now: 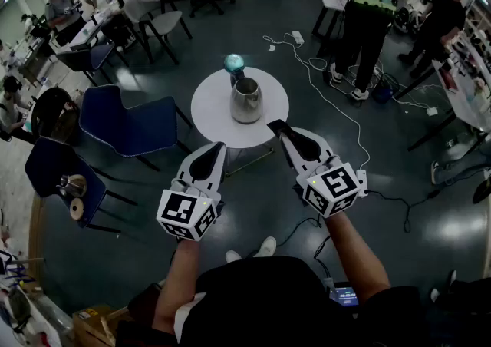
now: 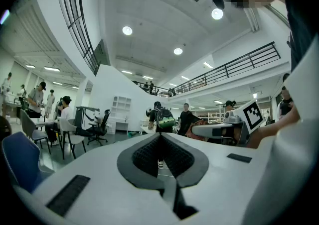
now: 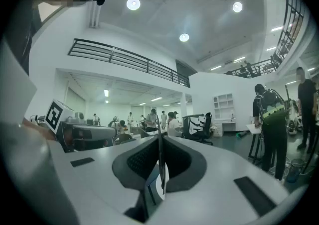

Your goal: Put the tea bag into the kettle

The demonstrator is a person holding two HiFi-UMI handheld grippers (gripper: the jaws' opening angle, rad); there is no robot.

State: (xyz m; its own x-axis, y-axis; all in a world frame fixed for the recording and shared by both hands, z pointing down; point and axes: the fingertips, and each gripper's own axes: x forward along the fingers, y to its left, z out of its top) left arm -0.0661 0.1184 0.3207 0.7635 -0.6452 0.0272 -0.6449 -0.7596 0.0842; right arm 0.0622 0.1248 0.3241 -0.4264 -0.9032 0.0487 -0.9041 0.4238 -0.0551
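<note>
A steel kettle (image 1: 246, 100) stands upright on a small round white table (image 1: 215, 107) in the head view. Behind it sits a dark object with a teal top (image 1: 234, 64). I cannot make out a tea bag in any view. My left gripper (image 1: 220, 147) (image 2: 160, 135) hangs over the floor just short of the table's near edge, jaws shut with nothing between them. My right gripper (image 1: 274, 125) (image 3: 159, 138) reaches the table's near right edge, right of the kettle, also shut. Both gripper views look out level across the hall and do not show the kettle.
Two blue chairs (image 1: 130, 119) (image 1: 57, 173) stand left of the table, and grey chairs (image 1: 157, 23) at the back left. A white cable (image 1: 330, 96) runs over the dark floor on the right. People stand by desks at the back right (image 1: 368, 8).
</note>
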